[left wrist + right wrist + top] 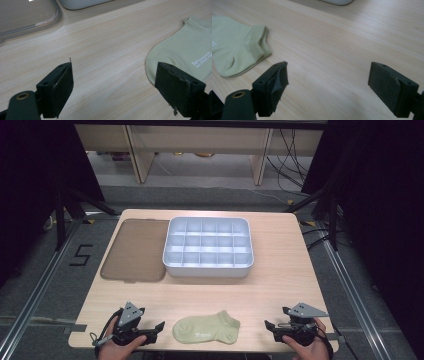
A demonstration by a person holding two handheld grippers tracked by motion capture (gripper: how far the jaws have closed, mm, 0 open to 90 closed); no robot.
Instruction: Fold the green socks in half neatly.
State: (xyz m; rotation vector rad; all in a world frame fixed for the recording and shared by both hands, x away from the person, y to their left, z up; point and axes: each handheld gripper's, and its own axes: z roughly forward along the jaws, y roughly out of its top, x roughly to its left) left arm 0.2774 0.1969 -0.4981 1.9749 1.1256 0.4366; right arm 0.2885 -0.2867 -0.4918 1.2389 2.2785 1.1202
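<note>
a dark-curtained room frames the high view, with pale shelving across the top and grey floor round a light wooden table [280, 270] in the middle of the frame. on it, upper centre, sits a grey divided tray [208, 265] with rows of small compartments, and touching its left side lies a flat brownish lid [132, 252]. at the lower centre edge of the table lies a pale green sock [206, 327], flat, its cuff toward the right and its toe toward the left

the left gripper [156, 326] sits at the lower left of the high view, just beside the sock's toe end; the right gripper [269, 326] sits at the lower right, a little farther from the cuff. the sock lies between them, touched by neither. in the left gripper view the sock fills the right side of the frame, its toe edge running behind the right-hand jaw, with bare wood between the two jaws. in the right gripper view the sock lies at the upper left, cuff nearest, outside the left-hand jaw, again with bare wood in the gap

both pairs of jaws stand wide apart and hold nothing

the person's hands are cut off by the bottom edge of the high view. the small white print on the sock is too blurred to read, and tray and lid are cropped at the top of both gripper views
</note>
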